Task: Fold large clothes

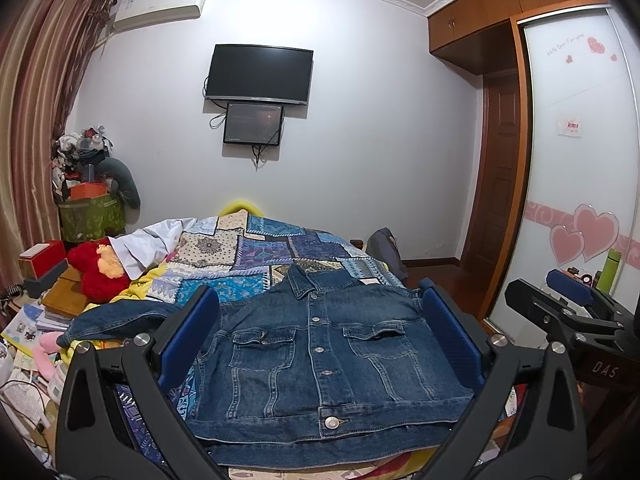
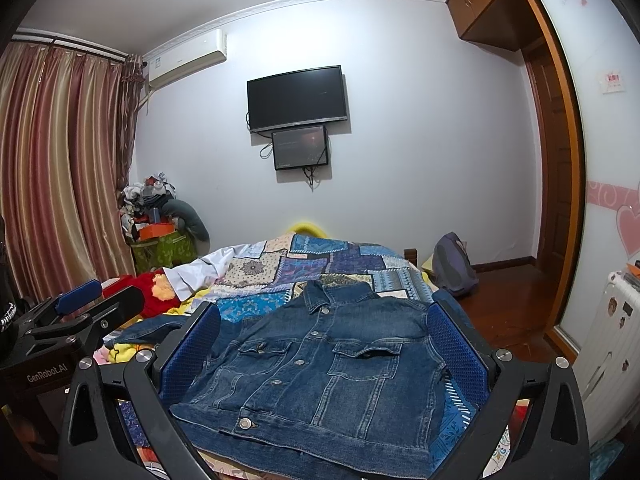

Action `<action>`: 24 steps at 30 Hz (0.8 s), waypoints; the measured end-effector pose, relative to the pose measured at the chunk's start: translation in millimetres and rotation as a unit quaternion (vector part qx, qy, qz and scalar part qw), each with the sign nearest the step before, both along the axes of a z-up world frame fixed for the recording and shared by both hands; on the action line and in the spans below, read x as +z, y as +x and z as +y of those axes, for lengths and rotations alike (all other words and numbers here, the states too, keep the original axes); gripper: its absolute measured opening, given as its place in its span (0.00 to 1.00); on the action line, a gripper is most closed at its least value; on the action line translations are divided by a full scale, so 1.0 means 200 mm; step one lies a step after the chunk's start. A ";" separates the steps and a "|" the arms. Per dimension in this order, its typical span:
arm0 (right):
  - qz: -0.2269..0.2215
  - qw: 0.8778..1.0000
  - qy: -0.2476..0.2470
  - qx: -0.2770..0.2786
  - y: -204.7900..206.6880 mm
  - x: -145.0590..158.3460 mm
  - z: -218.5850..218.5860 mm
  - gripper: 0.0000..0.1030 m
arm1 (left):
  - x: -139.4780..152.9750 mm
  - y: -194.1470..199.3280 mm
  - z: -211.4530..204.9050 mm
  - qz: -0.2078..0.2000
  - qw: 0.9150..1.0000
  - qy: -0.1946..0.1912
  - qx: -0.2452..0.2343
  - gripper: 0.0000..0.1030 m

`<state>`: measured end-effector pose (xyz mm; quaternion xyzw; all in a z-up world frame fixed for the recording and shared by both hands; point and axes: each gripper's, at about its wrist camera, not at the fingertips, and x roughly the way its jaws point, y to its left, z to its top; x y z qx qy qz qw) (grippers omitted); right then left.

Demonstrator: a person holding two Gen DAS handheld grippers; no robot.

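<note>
A dark blue denim jacket (image 1: 320,352) (image 2: 320,364) lies buttoned, front up, on the near end of the bed, collar pointing away from me. One sleeve (image 1: 120,318) trails out to the left; the right sleeve is out of sight. My left gripper (image 1: 320,320) hovers above the jacket's near part, open, blue pads wide apart, holding nothing. My right gripper (image 2: 324,332) hangs open the same way over the jacket. Each gripper shows at the edge of the other's view: the right gripper (image 1: 568,300) and the left gripper (image 2: 80,300).
A patchwork quilt (image 1: 260,252) covers the bed. A white garment (image 1: 148,244) and a red plush toy (image 1: 98,272) lie at its left. Boxes and books pile up on the left (image 1: 48,292). A backpack (image 2: 454,266) sits on the wooden floor; a wardrobe door (image 1: 580,160) stands right.
</note>
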<state>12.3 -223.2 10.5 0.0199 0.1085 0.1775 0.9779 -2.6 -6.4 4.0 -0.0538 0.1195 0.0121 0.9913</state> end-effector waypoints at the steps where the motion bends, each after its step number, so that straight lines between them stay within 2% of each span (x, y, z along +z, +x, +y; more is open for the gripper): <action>1: 0.000 1.000 0.000 0.000 0.01 -0.01 0.00 1.00 | 0.00 0.00 0.00 0.000 1.000 0.000 0.000 1.00; 17: 0.008 1.000 0.006 -0.001 0.04 -0.02 0.02 1.00 | 0.00 0.00 0.00 -0.001 1.000 0.007 0.002 1.00; 24: 0.015 1.000 -0.010 0.012 0.16 -0.04 0.04 1.00 | 0.02 0.09 0.09 0.013 1.000 0.013 -0.007 1.00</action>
